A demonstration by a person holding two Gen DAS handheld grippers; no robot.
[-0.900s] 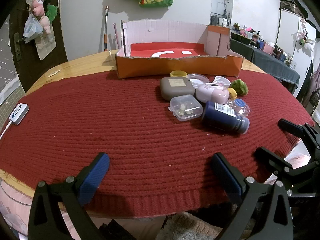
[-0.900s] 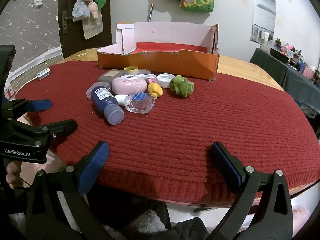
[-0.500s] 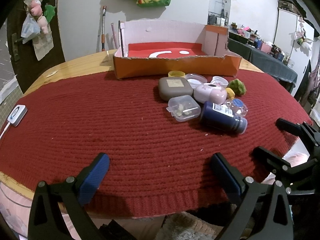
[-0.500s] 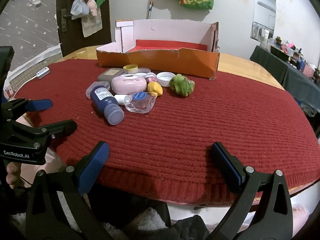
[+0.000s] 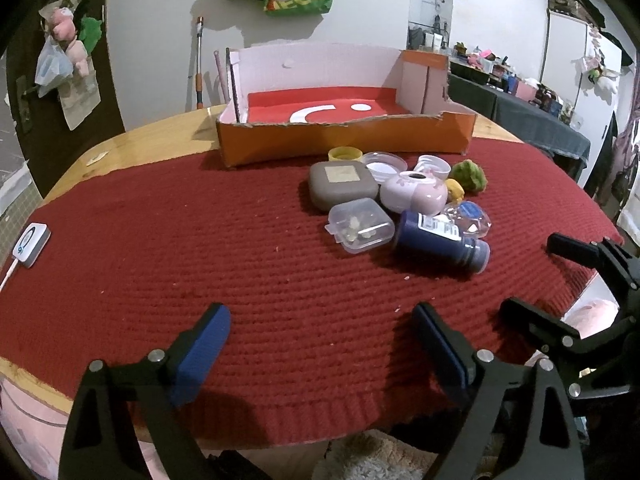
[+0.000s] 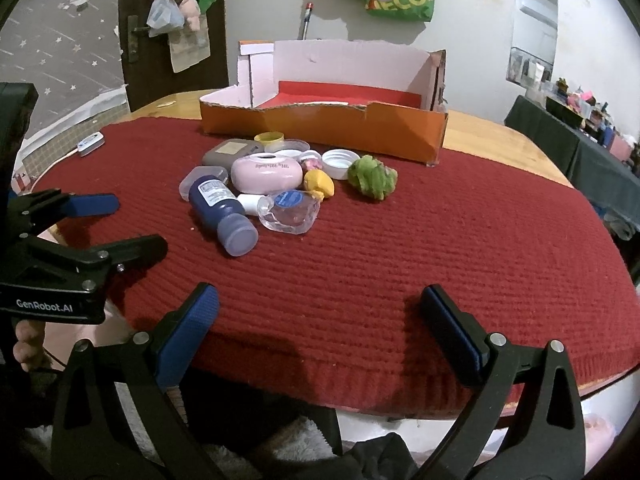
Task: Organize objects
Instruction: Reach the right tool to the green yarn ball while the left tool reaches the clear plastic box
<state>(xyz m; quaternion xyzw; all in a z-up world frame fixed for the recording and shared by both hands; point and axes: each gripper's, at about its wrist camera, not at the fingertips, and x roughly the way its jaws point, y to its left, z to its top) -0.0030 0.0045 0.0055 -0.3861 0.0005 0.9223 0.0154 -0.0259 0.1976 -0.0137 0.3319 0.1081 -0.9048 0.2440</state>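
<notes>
Both grippers hang over the near edge of the red knitted mat (image 5: pixel 200 240): my left gripper (image 5: pixel 322 340) has its blue-padded jaws spread wide with nothing between them, and my right gripper (image 6: pixel 320 320) is spread just as wide and equally empty. Each one shows at the edge of the other's view, tilted downward.

My landmark is the orange cardboard box with pale inner walls (image 5: pixel 344 144), at the far side of the mat. Its top is open, and I see only a red sheet with white shapes (image 5: pixel 324 108) lying on its floor.

All the loose things sit in one cluster just in front of the box. Nearest its front wall are a small yellow cap (image 5: pixel 345 155), a clear round lid (image 5: pixel 383 162) and a white screw cap (image 6: pixel 341 162). Further from the box come a grey rounded-square case (image 5: pixel 342 184), a pink oval case (image 6: pixel 267 174), a small yellow toy (image 6: pixel 319 184) and a green fuzzy lump (image 6: pixel 372 178). A clear plastic hinged box (image 5: pixel 360 225) holds a few pale bits that I cannot identify.

Farthest from the box, a dark blue bottle with a white label (image 6: pixel 222 214) lies on its side, its long axis running away from the box and its cap end pointing towards my grippers. A clear flat pouch-like bottle with a blue label (image 6: pixel 290 212) touches it.

Open mat lies between grippers and cluster. A small white device on a cable (image 5: pixel 31 240) rests at the mat's left edge.
</notes>
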